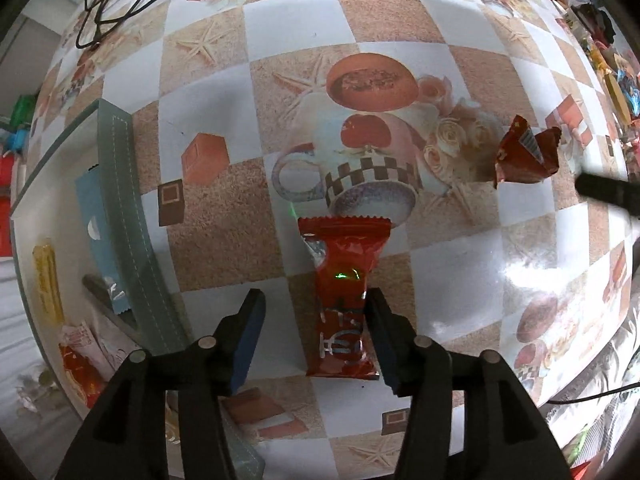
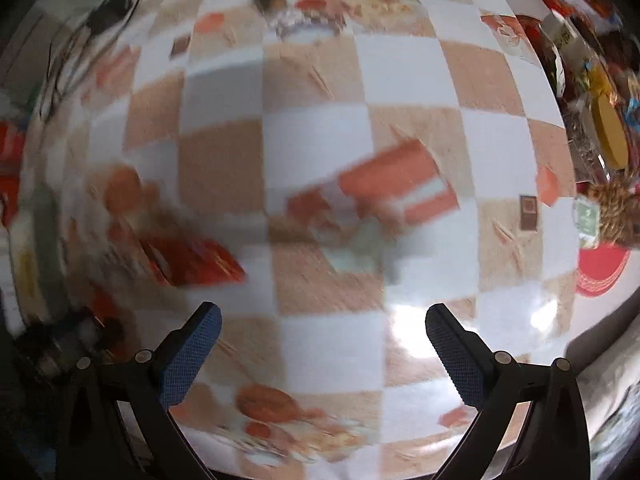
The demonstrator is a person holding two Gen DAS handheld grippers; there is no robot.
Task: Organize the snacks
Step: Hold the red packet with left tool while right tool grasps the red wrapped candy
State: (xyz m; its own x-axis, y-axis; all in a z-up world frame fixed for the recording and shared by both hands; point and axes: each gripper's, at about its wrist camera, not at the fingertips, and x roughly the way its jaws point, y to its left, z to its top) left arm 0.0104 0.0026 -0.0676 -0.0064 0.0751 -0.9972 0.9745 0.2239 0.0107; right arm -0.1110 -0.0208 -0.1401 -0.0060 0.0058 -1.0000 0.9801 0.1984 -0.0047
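Note:
A long red snack packet [image 1: 344,300] lies flat on the checkered tablecloth. My left gripper [image 1: 316,316] points down over it, open, with the packet's near half between the fingers, close to the right finger [image 1: 384,332]. A second, crumpled red packet [image 1: 528,152] lies to the right; in the blurred right wrist view a red packet [image 2: 192,260] shows at the left. My right gripper [image 2: 322,316] is open above bare tablecloth with nothing between its fingers.
A white tray with a grey-green rim [image 1: 120,184] at the left holds a blue packet [image 1: 94,216], a yellow one [image 1: 48,280] and a red one [image 1: 76,364]. Several loose snacks [image 2: 600,132] crowd the right edge. Cables [image 1: 112,0] lie at the far left.

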